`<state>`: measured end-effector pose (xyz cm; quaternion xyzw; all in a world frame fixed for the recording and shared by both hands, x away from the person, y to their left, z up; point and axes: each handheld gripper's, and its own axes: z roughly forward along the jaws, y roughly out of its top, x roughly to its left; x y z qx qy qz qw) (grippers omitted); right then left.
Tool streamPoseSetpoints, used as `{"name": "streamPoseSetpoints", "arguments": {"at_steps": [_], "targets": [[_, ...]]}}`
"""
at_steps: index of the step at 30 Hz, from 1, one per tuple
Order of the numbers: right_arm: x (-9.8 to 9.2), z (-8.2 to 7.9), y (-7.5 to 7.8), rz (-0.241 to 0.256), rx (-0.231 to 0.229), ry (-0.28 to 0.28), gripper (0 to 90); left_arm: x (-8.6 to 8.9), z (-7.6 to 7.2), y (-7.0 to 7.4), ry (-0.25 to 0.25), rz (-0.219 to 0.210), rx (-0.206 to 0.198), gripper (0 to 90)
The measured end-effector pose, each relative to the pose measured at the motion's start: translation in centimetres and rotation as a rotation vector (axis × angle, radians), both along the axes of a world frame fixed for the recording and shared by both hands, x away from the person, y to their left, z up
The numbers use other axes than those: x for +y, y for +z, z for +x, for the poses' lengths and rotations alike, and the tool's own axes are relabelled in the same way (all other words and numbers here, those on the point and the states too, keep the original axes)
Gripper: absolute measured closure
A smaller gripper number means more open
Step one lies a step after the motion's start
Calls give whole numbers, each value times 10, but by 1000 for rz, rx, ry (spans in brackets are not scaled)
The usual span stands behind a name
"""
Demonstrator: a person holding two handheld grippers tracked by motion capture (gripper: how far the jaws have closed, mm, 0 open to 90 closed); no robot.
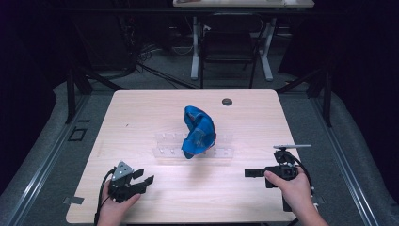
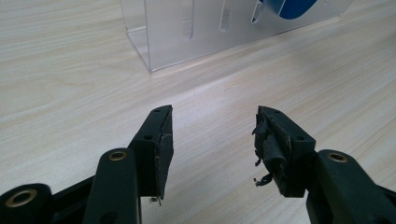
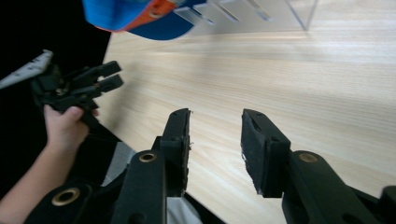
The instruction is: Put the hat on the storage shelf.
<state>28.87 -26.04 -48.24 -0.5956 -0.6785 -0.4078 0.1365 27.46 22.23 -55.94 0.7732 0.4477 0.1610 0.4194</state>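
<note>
From above, my left claw [image 1: 141,181] and right claw [image 1: 251,173] rest near the bench's [image 1: 141,113] near edge, both empty, with the blue cap [image 1: 198,132] on the clear rack [image 1: 221,151] mid-bench, well apart. Along my left claw [image 2: 212,140], jaws gape wide toward the rack [image 2: 187,32]. Along my right claw [image 3: 215,140], jaws stand wide; the cap [image 3: 135,16] sits far left.

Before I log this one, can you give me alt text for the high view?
A blue cap sits on a clear rack at the middle of a wooden table. Nearer the camera, a person's hands hold the left tool and right tool, both resting apart from the rack and holding nothing.
</note>
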Motion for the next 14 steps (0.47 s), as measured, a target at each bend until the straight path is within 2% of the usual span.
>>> {"name": "streamPoseSetpoints", "arguments": {"at_steps": [4, 9, 12, 14], "targets": [[0, -3, -17, -22, -42, 15, 577, -1, -1, -2, -9, 6, 7, 467], [-1, -5, -36, -33, -64, -21, 529, 0, 0, -4, -14, 14, 11, 463], [-1, -6, -48, -34, -68, -10, 489, 0, 1, -5, -16, 11, 8, 458], [-2, -8, -56, -33, -94, -18, 458, -1, 1, -5, -14, 13, 7, 456]]}}
